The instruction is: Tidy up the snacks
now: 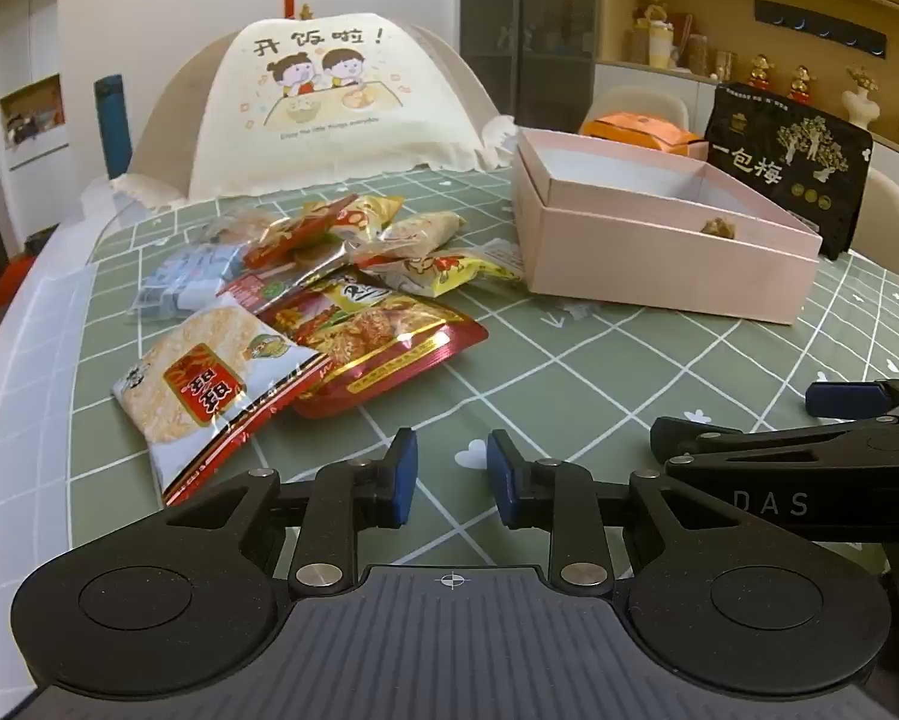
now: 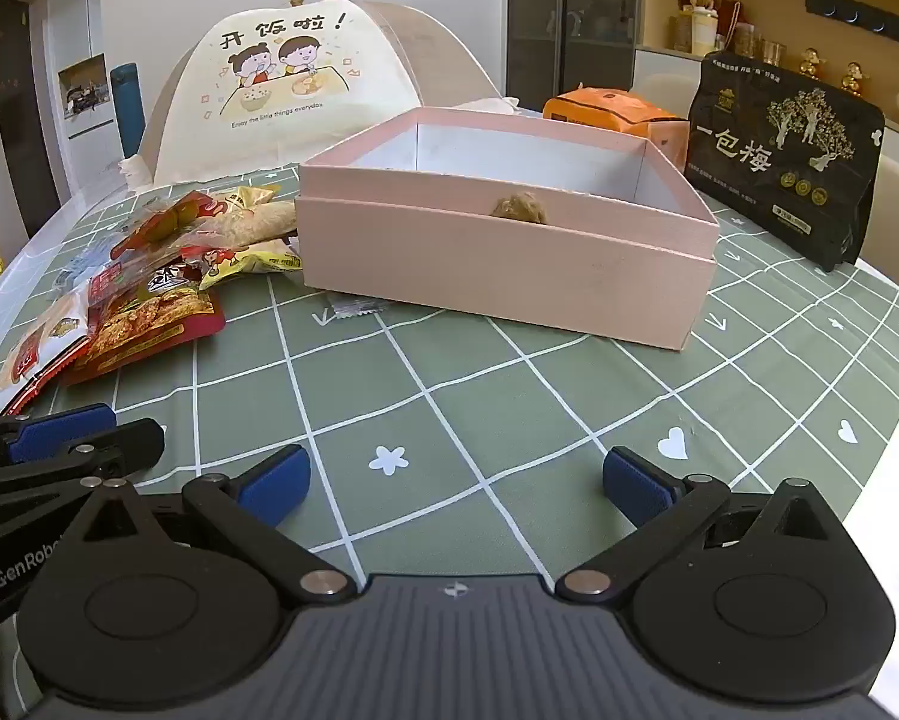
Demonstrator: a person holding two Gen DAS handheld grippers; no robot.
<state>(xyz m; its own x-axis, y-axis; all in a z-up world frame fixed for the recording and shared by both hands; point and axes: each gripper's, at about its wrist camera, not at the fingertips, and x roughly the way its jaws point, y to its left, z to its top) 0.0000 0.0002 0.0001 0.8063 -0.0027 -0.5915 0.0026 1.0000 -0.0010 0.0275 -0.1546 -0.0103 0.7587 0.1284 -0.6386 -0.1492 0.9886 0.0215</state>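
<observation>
A pile of snack packets lies on the green checked tablecloth, left of an open pink box. Nearest me are a white rice-cracker packet and a red packet. One small brown snack shows above the box's near wall. My left gripper hovers low over the cloth just right of the rice-cracker packet, jaws narrowly apart and empty. My right gripper stands wide open in front of the box, holding nothing. Each gripper shows at the edge of the other's view.
A cartoon-printed food cover stands behind the pile. A black pouch and an orange packet sit behind the box, and a blue bottle at far left. A small clear wrapper lies by the box's front.
</observation>
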